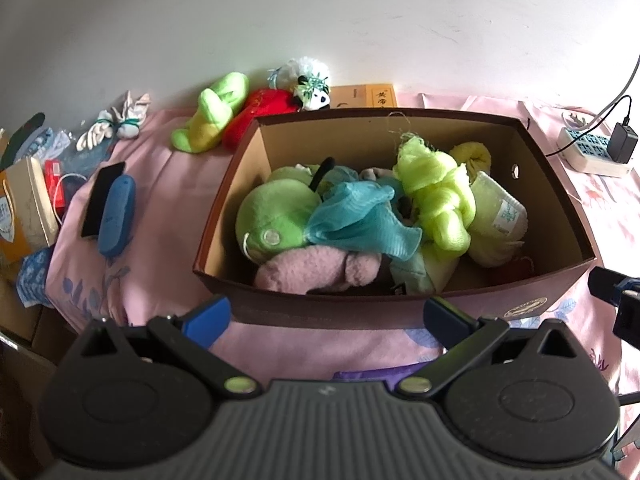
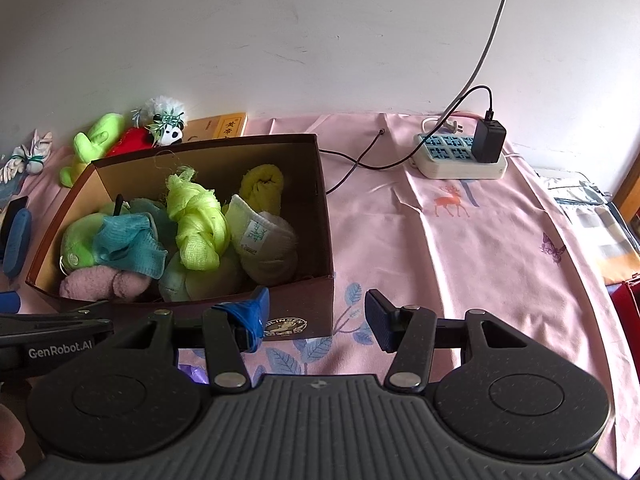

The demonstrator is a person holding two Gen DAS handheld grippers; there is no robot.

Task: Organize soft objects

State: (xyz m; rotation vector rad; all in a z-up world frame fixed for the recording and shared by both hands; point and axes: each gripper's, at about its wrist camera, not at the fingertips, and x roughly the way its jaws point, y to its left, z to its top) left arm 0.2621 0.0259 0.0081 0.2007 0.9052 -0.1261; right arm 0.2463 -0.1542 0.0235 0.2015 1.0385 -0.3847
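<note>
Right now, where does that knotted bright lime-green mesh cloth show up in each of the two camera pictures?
Left wrist view: the lime-green mesh cloth lies inside the box, right of centre, beside the teal mesh cloth.
Right wrist view: the same cloth sits left of centre, in the middle of the box.
Shared landmark: the white power strip on the pink sheet, right of the box in both.

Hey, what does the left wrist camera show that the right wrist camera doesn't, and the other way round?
Only the left wrist view shows the paper bag and red packet at the far left. Only the right wrist view shows the deer print and the folded checked cloth at the bed's right edge. Both share the box of soft things, the power strip, the panda toy and both open, empty grippers, left and right.
</note>
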